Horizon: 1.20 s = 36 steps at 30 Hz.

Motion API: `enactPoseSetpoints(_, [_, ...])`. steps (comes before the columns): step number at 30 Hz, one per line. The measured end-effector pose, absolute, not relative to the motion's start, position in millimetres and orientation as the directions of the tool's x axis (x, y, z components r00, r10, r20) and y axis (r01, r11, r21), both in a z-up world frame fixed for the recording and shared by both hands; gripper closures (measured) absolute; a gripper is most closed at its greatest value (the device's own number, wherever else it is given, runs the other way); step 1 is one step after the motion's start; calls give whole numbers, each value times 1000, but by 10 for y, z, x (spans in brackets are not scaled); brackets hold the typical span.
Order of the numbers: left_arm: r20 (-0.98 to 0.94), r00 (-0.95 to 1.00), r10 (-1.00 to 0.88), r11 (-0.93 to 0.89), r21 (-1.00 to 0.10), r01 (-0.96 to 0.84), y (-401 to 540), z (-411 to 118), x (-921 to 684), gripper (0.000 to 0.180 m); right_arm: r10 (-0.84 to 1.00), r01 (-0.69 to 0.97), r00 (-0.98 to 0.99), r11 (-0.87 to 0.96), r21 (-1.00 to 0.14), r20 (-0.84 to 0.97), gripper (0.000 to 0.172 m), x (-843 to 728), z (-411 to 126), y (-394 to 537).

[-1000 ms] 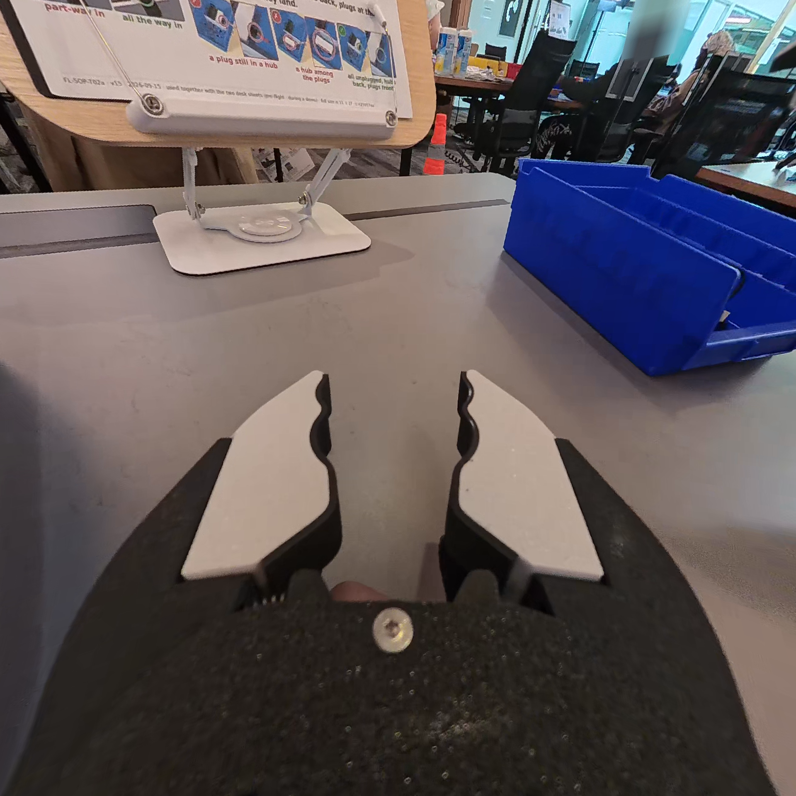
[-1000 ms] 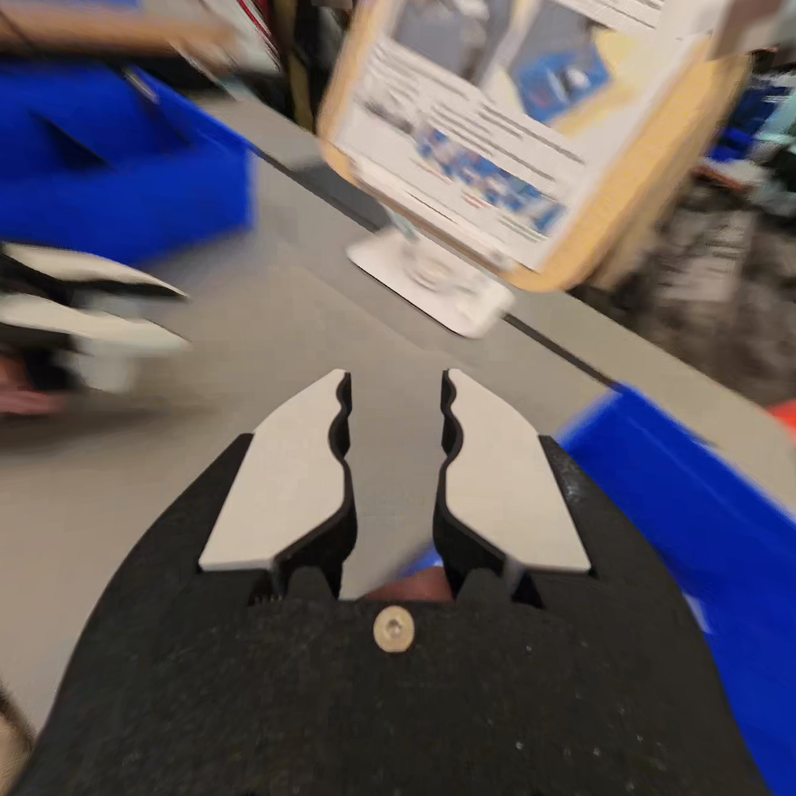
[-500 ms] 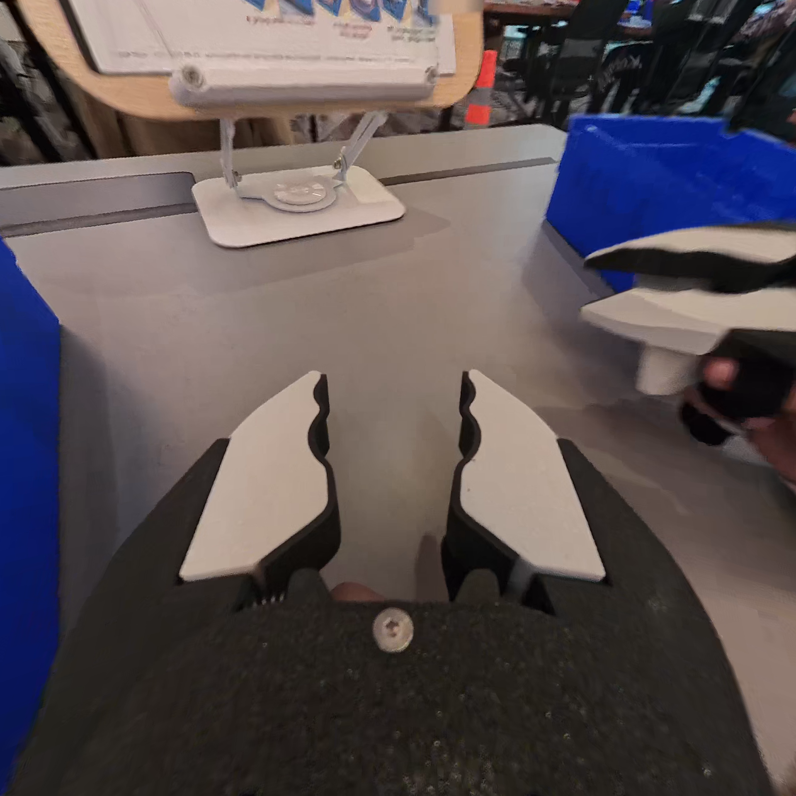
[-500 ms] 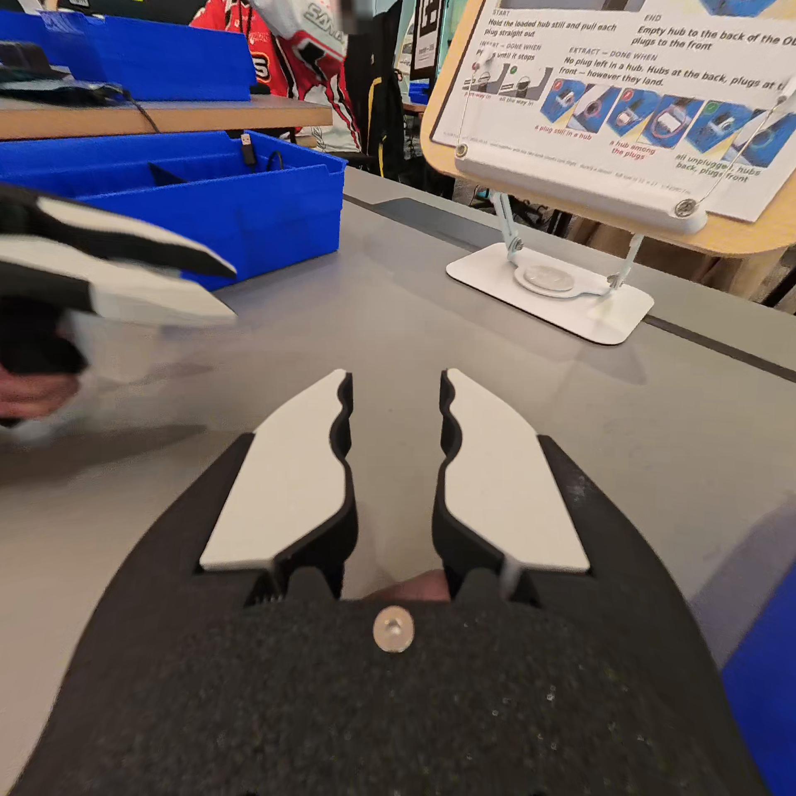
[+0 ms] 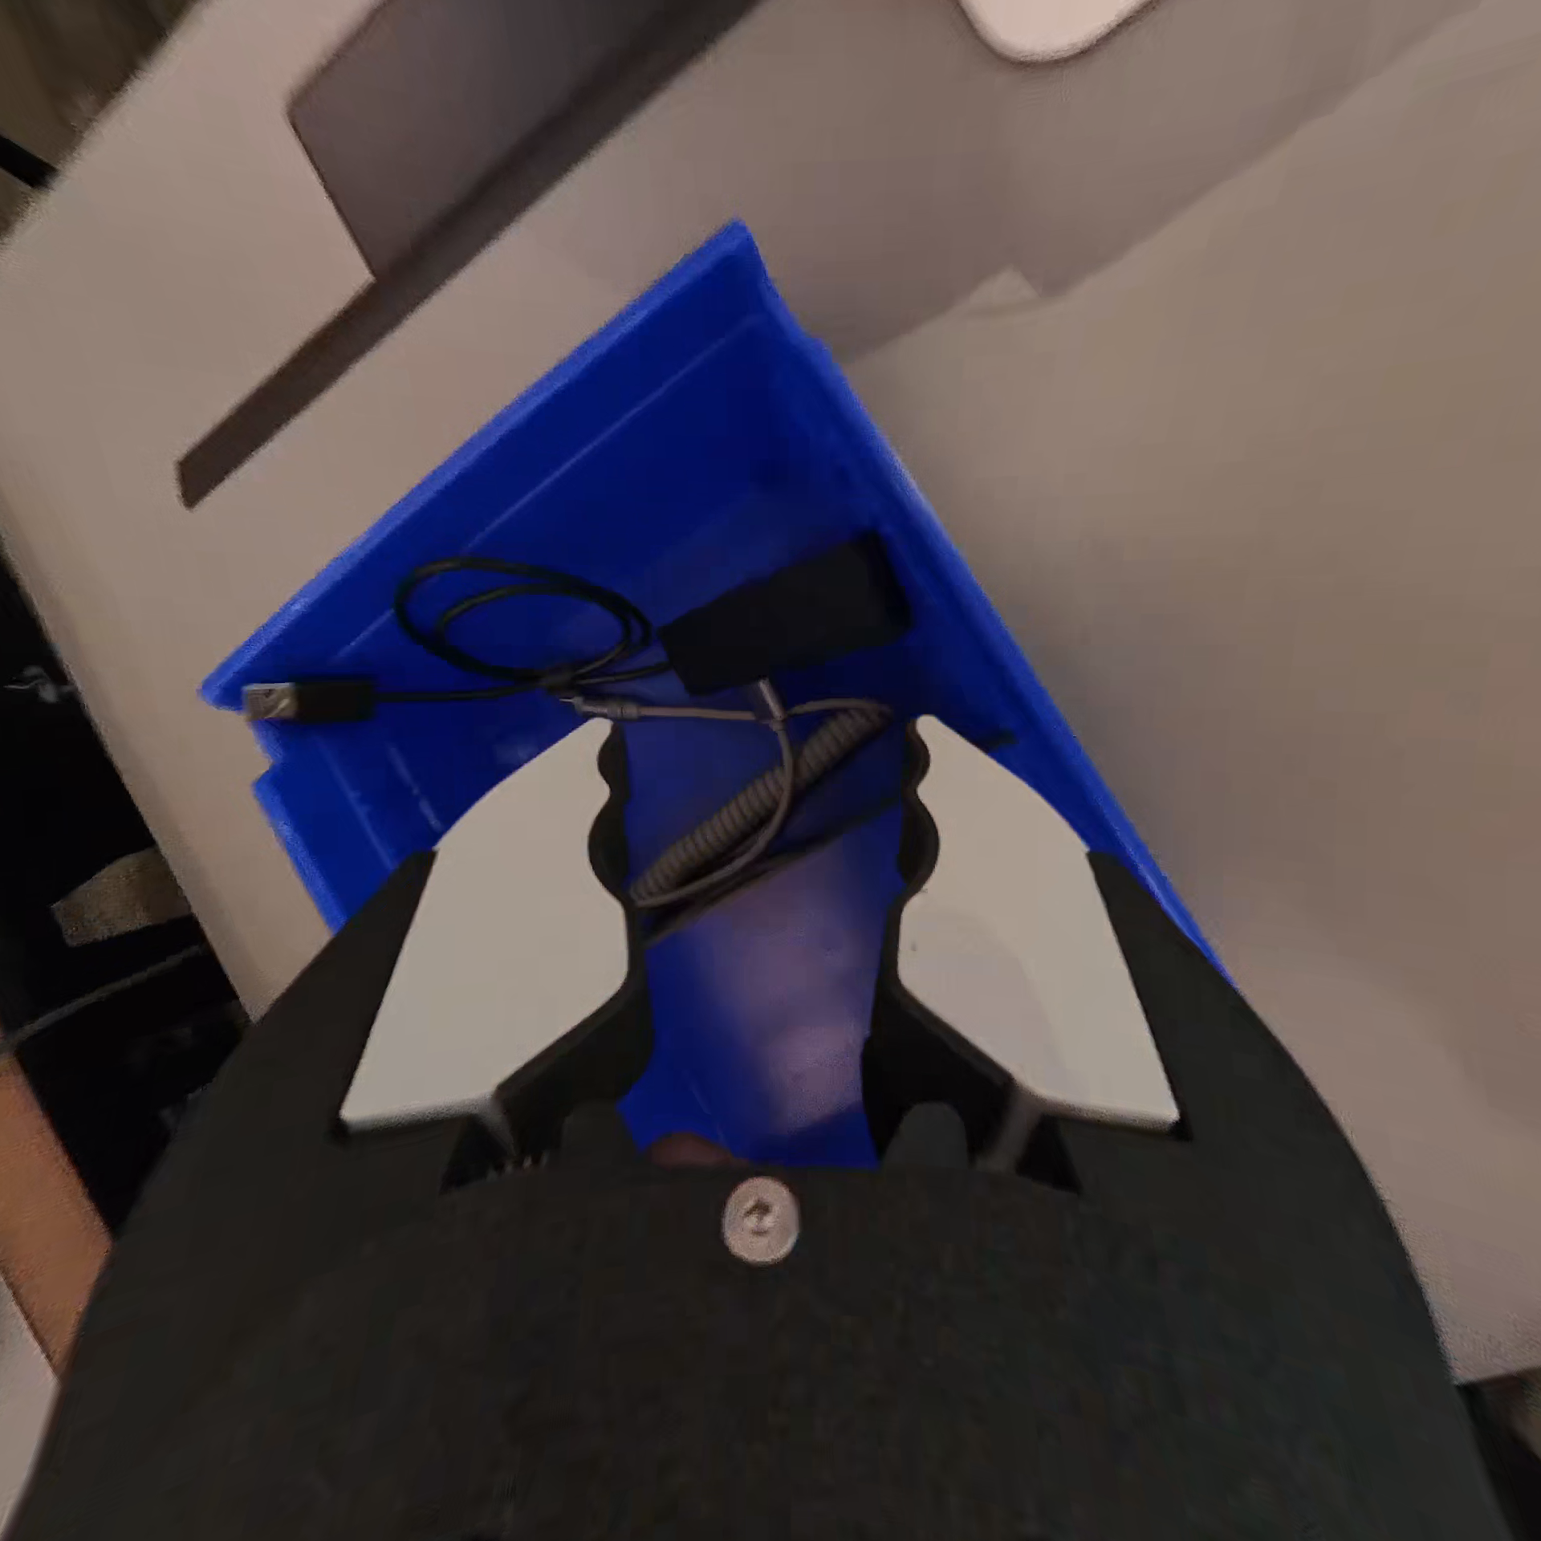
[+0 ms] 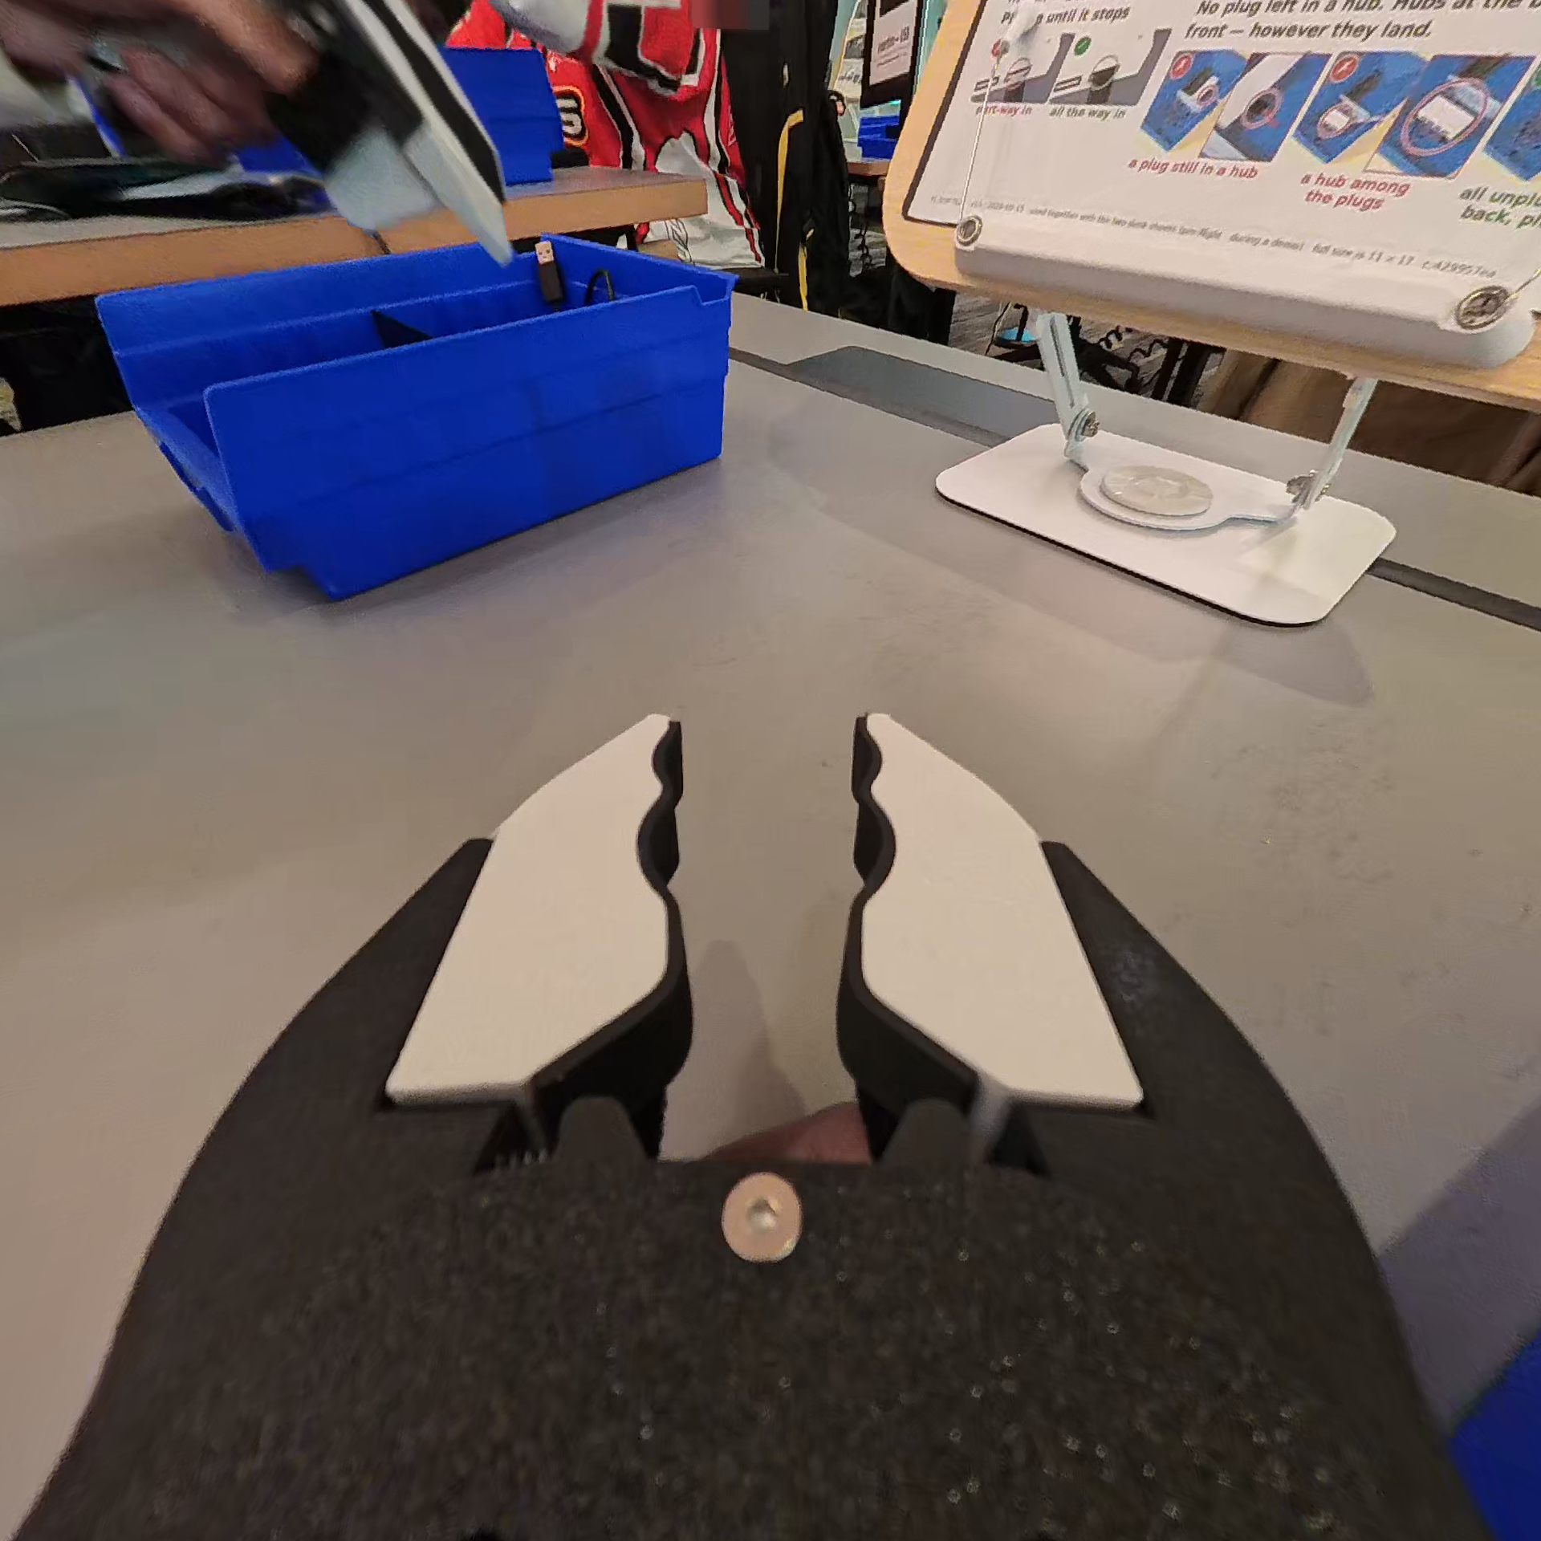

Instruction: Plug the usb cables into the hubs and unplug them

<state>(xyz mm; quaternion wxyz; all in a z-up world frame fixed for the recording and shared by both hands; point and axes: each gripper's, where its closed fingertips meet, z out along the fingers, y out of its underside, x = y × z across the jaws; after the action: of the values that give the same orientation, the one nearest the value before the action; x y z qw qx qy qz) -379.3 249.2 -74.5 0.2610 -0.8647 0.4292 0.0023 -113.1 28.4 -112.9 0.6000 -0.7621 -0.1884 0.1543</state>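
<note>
Cables: two, both lying in the blue bin [image 5: 584, 467] at the left of the grey tabletop [image 6: 834, 650].
- Black cable [image 5: 517, 621]: looped, its USB plug [image 5: 304, 699] resting against the bin's rim at one corner; in the right wrist view that plug [image 6: 546, 271] stands up above the bin's far wall.
- Grey cable [image 5: 742, 821]: part coiled, part straight, with a metal plug tip [image 5: 617, 709] just beside the black loop.

Hub [image 5: 784, 613]: black, oblong, on the bin floor against one wall, touching or just beside the grey cable's straight run; whether anything is plugged into it cannot be told through the blur.

Left tongs [image 5: 757, 730]: over the bin, pointing down into it, jaws wide apart, nothing between the pads; the coiled cable lies below the gap, apart from both fingers. Seen from the right wrist view, the left tongs [image 6: 467, 192] hang tilted above the bin's far edge, in a person's hand [image 6: 158, 75].

Right tongs [image 6: 767, 725]: above bare tabletop, jaws partly open, nothing held.

Stand [image 6: 1167, 534]: white base on the tabletop at right, carrying a wooden board [image 6: 917, 150] with an instruction sheet [image 6: 1251, 125].

Second blue bin [image 6: 1501, 1434]: only a corner shows at lower right.
</note>
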Motion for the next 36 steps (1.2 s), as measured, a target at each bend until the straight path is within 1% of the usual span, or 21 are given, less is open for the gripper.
enactPoseSetpoints(2, [-233,587,-775,-489,-367,-791,2634,-1003,-3768,116,477,97,879,-217,-971,-19,133,-1137,-1139,282])
enactPoseSetpoints(5, [-266,509,-819,-437,-285,-853,2799,-1265,-3720,118,478,92,878,-227,-970,-29,133,-1129,-1155,272])
enactPoseSetpoints(6, [-274,475,-836,-408,-268,-873,2839,-1322,-3698,121,477,91,878,-227,-970,-29,133,-1122,-1155,270])
enactPoseSetpoints(7, [-263,436,-861,-376,-249,-893,2844,-1380,-3672,117,475,90,879,-230,-969,-31,133,-1116,-1161,269])
enactPoseSetpoints(10, [-244,260,-934,-234,-129,-964,2812,-1541,-3707,122,472,84,881,-234,-969,-38,134,-1106,-1167,268])
enactPoseSetpoints(11, [-239,227,-944,-213,-83,-973,2823,-1590,-3742,116,471,85,881,-237,-968,-38,134,-1106,-1174,272])
enactPoseSetpoints(13, [-183,174,-968,-172,-29,-985,2791,-1683,-3762,115,468,91,883,-240,-966,-34,134,-1104,-1183,275])
enactPoseSetpoints(15, [-194,140,-971,-138,-23,-990,2870,-1705,-3737,117,466,95,884,-237,-967,-27,134,-1104,-1184,273])
enactPoseSetpoints(16, [-208,134,-969,-132,-22,-991,2922,-1710,-3731,122,467,97,884,-236,-967,-26,135,-1105,-1184,273])
enactPoseSetpoints(17, [-199,120,-973,-119,-15,-993,2934,-1727,-3735,134,467,98,884,-236,-967,-24,136,-1105,-1184,273])
enactPoseSetpoints(20, [-255,71,-964,-70,-13,-997,3030,-1698,-3761,141,465,99,885,-243,-965,-26,136,-1104,-1194,279])
enactPoseSetpoints(21, [-290,73,-954,-67,-29,-997,3076,-1648,-3771,143,465,96,885,-243,-965,-29,136,-1101,-1192,279])
enactPoseSetpoints(22, [-317,84,-945,-65,-69,-995,3108,-1570,-3763,143,465,92,885,-244,-965,-33,137,-1098,-1190,279])
enactPoseSetpoints(26, [-376,252,-892,-143,-294,-945,3207,-1031,-3817,143,468,87,883,-246,-965,-39,137,-1099,-1190,279])
enactPoseSetpoints(28, [-392,367,-844,-181,-435,-882,3238,-625,-3850,143,471,95,882,-242,-965,-31,138,-1108,-1188,275])
enactPoseSetpoints(30, [-365,478,-799,-217,-566,-795,3198,-172,-3855,143,475,103,880,-240,-965,-24,138,-1121,-1189,274])
enactPoseSetpoints(33, [-384,607,-696,-228,-684,-693,3094,539,-3886,143,482,110,876,-230,-967,-14,138,-1139,-1177,270])
enactPoseSetpoints(34, [-339,631,-697,-228,-730,-644,2978,775,-3822,142,483,113,876,-226,-968,-10,138,-1143,-1172,269])
enactPoseSetpoints(36, [-299,659,-690,-215,-785,-581,2735,1233,-3707,144,483,123,876,-219,-968,2,138,-1148,-1168,269])
